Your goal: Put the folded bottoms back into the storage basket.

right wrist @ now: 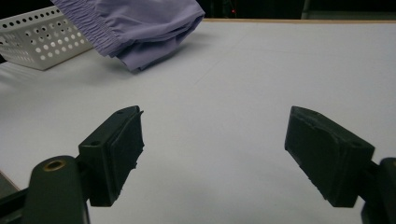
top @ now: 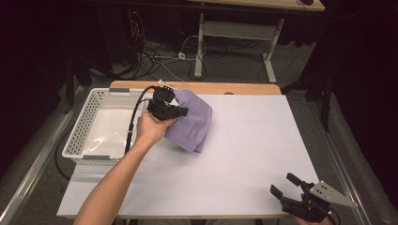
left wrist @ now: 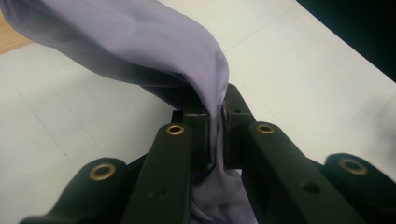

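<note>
At the lower right of the high view, the right gripper (top: 287, 183) rests near the table's (top: 244, 159) front edge, its jaws spread wide with nothing between them. Farther up, left of centre, the left gripper (top: 182, 111) pinches a lilac cloth (top: 192, 124), which hangs beside the white basket (top: 84, 123) at the upper left.

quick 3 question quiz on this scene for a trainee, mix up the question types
1. True or false: the left claw is shut on the purple cloth.
2. The white basket holds: A) the cloth B) a bottle C) nothing that can be seen.
3. How do the right claw jaws stand?

Key: 1 true; 2 C; 3 wide apart, with nothing between them, low over the white table.
</note>
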### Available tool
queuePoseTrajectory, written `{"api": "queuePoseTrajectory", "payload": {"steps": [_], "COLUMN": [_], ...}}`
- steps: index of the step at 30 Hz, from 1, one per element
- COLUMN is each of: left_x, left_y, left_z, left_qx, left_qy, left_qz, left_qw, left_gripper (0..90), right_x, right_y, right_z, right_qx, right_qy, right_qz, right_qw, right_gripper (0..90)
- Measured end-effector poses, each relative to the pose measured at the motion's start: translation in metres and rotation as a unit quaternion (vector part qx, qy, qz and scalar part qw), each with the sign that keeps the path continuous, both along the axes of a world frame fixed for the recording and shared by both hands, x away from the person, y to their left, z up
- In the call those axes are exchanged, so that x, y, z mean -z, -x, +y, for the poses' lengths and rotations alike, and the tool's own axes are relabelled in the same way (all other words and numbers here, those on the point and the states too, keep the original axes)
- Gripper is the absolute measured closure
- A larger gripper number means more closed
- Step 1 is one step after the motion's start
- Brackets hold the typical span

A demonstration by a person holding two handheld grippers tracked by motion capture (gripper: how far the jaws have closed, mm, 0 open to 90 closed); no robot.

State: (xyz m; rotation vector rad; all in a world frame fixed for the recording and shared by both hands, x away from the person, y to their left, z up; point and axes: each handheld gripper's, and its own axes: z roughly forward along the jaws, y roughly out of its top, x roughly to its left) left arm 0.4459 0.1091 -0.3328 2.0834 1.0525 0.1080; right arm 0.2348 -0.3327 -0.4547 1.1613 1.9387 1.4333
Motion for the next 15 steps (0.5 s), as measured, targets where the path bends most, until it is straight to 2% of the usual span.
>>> {"api": "queuePoseTrajectory", "payload": {"steps": [15], "left_x": [-0.021], "left_y": [0.02], "left_z": [0.025], "left_qx": [0.003], "left_qy": [0.032], "left_qz": [-0.009], "left_qw": [0.9994], "left_gripper": [81.6], "right_x": [0.0], "right_y": [0.001], "right_z": [0.0], "right_qx": [0.0], "right_qy": [-0.001], "right_qz": [-0.002], "right_qw": [1.0], "right_gripper": [20.3]}}
